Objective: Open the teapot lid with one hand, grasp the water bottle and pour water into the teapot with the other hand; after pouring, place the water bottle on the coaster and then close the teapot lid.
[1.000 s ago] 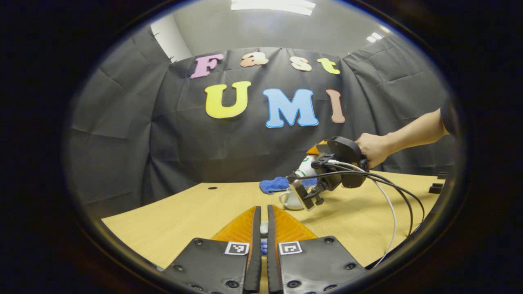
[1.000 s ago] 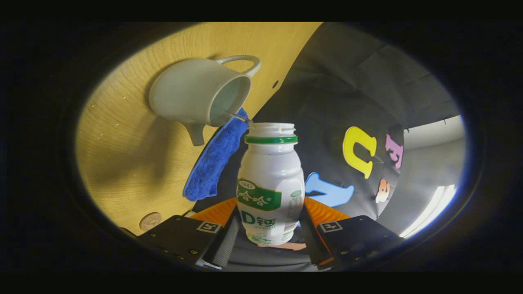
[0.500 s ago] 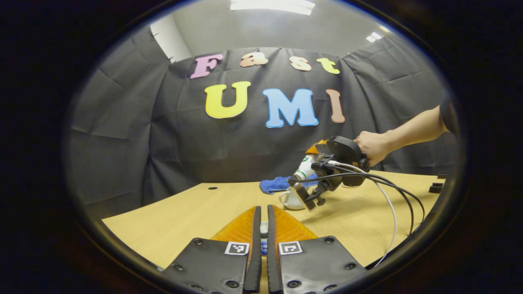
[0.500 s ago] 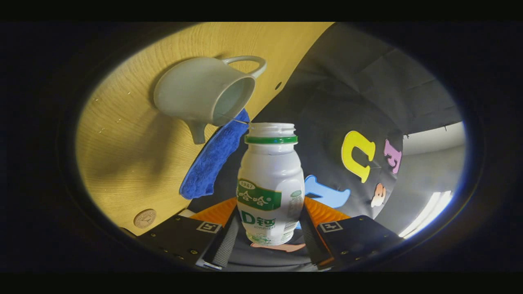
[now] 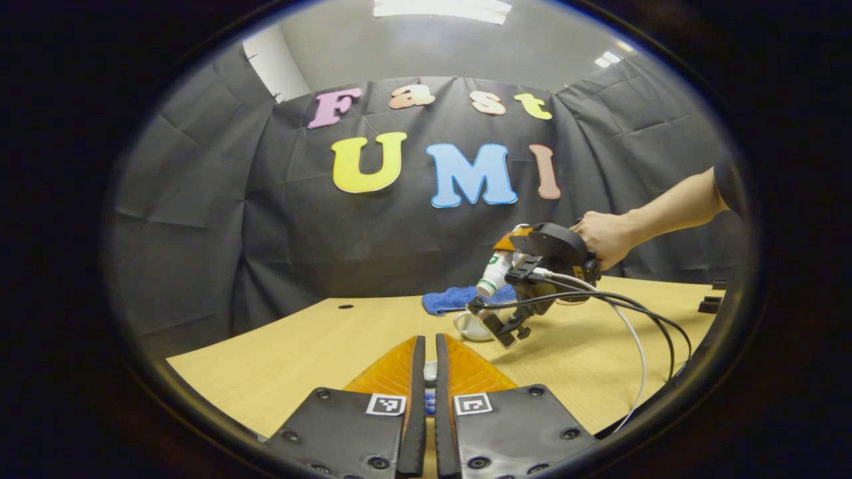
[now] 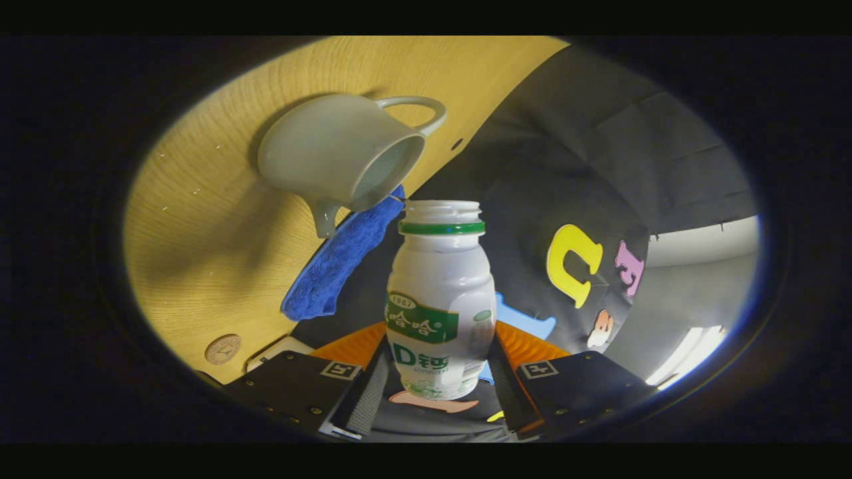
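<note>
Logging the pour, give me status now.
Right gripper shut on water bottle, tipped over open teapot. Left gripper closed on a small pale piece, likely the lid. Blue cloth beside teapot; nothing blocking.

Recording booth, not a home: black cloth hung in folds as walls around a light wood bench, grey room wall and ceiling light panels above the cloth. Cables trail from a hand-held tool over the bench. Household props: teapot, blue rag.
</note>
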`<state>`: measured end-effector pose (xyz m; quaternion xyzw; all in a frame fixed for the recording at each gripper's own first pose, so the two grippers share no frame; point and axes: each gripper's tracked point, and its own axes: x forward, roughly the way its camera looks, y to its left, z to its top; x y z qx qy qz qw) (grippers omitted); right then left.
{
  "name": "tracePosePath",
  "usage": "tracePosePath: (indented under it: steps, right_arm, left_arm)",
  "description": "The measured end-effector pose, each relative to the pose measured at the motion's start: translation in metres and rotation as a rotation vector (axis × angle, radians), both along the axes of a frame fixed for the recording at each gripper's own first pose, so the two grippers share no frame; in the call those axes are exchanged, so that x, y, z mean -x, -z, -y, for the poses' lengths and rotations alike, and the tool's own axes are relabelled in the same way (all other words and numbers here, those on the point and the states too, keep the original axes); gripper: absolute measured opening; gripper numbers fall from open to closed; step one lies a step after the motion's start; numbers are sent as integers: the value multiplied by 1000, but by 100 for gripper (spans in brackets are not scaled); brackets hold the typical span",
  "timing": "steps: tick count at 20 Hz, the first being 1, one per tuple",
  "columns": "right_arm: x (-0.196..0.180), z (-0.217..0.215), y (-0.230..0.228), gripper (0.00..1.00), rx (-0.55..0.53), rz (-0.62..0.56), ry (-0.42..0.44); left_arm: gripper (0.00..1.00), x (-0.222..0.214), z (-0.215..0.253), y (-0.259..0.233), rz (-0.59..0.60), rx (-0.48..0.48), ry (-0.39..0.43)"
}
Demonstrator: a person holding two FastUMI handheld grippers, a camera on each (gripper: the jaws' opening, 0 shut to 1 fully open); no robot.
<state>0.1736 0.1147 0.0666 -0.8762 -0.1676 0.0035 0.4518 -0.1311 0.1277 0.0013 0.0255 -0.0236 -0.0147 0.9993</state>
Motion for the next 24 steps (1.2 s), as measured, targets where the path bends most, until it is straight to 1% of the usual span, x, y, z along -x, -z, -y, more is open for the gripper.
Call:
tracePosePath:
  steps: [1,2,8,9,10,14,16,17,18,20,23,24]
  right_arm:
    - [0,-1,1,72,5,1,1]
    - [0,-1,1,72,8,2,2]
    - [-1,-3,2,72,20,7,0]
    - [-1,-3,2,72,20,6,1]
    - [-1,-2,3,72,19,5,2]
    - [-1,-1,7,72,2,-11,5]
    - [-1,0,8,72,-7,-17,6]
    - [-2,0,8,72,-11,-15,5]
    - [-3,1,8,72,-14,-15,5]
    - [-3,1,9,72,-39,-27,1]
    - [-8,5,17,72,-118,-78,14]
    - [-8,5,18,72,-138,-84,13]
  left_arm:
    - [13,0,-1,-2,2,-3,-3]
    - [12,1,-2,-2,3,-4,-4]
    - [12,0,1,-1,0,-8,0]
    - [16,0,1,-1,1,-10,0]
    - [12,-1,1,-1,1,-11,-1]
    - [12,0,-1,-1,0,-6,-3]
    - [12,0,0,-2,5,1,2]
    - [17,-1,2,-2,5,3,5]
    - [13,-1,3,-2,4,2,6]
    - [12,-1,3,2,-6,0,9]
    - [12,-4,5,6,-22,-8,6]
    - [16,-4,5,6,-25,-13,5]
